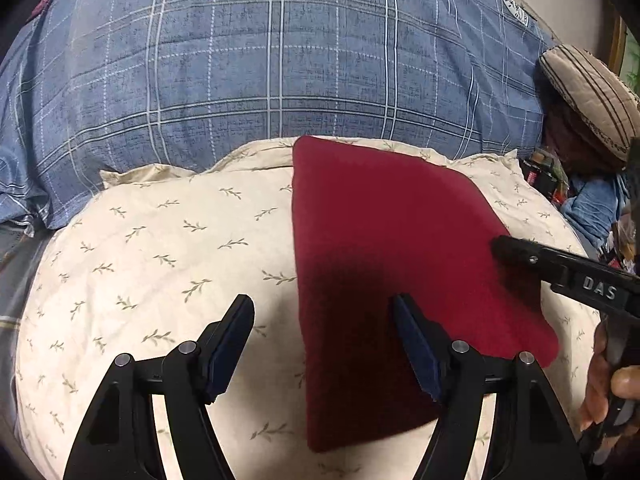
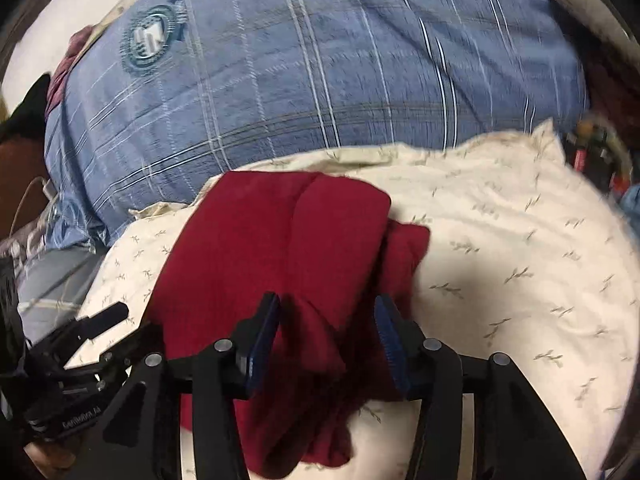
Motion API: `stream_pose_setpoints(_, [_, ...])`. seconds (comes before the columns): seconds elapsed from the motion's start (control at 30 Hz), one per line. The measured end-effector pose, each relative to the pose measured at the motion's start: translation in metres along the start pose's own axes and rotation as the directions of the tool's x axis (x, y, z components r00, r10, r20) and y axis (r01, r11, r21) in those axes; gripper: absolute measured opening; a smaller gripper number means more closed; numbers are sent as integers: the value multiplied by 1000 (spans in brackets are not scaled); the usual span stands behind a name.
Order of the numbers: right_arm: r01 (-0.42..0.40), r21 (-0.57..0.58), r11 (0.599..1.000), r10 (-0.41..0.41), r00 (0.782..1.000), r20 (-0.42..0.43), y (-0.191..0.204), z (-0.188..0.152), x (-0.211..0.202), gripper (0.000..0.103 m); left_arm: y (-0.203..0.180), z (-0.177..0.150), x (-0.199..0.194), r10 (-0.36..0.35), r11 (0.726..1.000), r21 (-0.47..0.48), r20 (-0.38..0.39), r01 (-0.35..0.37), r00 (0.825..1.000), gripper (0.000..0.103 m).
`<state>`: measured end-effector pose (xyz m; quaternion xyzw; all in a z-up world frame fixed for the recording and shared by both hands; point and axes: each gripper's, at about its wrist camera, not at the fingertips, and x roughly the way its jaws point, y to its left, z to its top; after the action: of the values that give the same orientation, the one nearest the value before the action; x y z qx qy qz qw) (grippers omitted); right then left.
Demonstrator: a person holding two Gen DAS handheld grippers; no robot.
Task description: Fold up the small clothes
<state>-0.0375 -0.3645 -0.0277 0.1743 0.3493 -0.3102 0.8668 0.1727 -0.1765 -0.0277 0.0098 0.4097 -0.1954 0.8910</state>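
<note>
On the cream leaf-print pillow point(image 1: 160, 240) lies the dark red cloth point(image 1: 384, 248), folded flat. Left gripper point(image 1: 324, 320) hovers over its near left edge, jaws apart and empty; right gripper point(image 2: 326, 320), jaws apart, straddles a raised fold. Behind sits a blue plaid pillow point(image 1: 280, 72).

both wrists close, facing pillow point(image 1: 160, 240), right blurry

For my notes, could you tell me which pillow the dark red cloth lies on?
The cream leaf-print pillow, not the blue plaid pillow behind it.
</note>
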Motion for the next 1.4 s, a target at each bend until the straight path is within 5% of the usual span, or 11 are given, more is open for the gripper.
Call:
stream_pose_setpoints(0.13, [-46, 5, 999, 46, 998, -30, -8, -3, 15, 28, -3, 2, 8, -11, 1000, 6, -5, 11, 1000, 74])
stream_pose_setpoints(0.33, [19, -64, 998, -17, 999, 36, 0, 1, 8, 12, -4, 4, 17, -18, 1000, 3, -17, 18, 1000, 75])
stream_pose_setpoints(0.87, [21, -43, 999, -21, 1000, 5, -8, -5, 12, 16, 0, 6, 23, -68, 997, -41, -51, 66, 996, 75])
stream_pose_setpoints(0.97, [15, 4, 1000, -15, 1000, 10, -14, -4, 10, 29, 0, 7, 23, -67, 997, -39, -50, 65, 997, 76])
stream_pose_setpoints(1.13, [-21, 35, 999, 21, 1000, 4, -17, -4, 4, 34, 0, 7, 24, -63, 997, -45, -50, 61, 997, 77])
stream_pose_setpoints(1.2, [-64, 72, 995, 64, 998, 1, -21, -2, -1, 46, 1, 8, 23, -67, 997, -47, -45, 64, 997, 77])
stream_pose_setpoints(1.27, [-87, 80, 993, 86, 996, 17, -23, -2, -6, 69, 4, 9, 24, -77, 996, -55, -48, 75, 996, 77])
stream_pose_setpoints(1.4, [-71, 60, 996, 67, 996, 59, -32, 0, -12, 73, 12, 12, 27, -135, 988, -84, -62, 130, 989, 77])
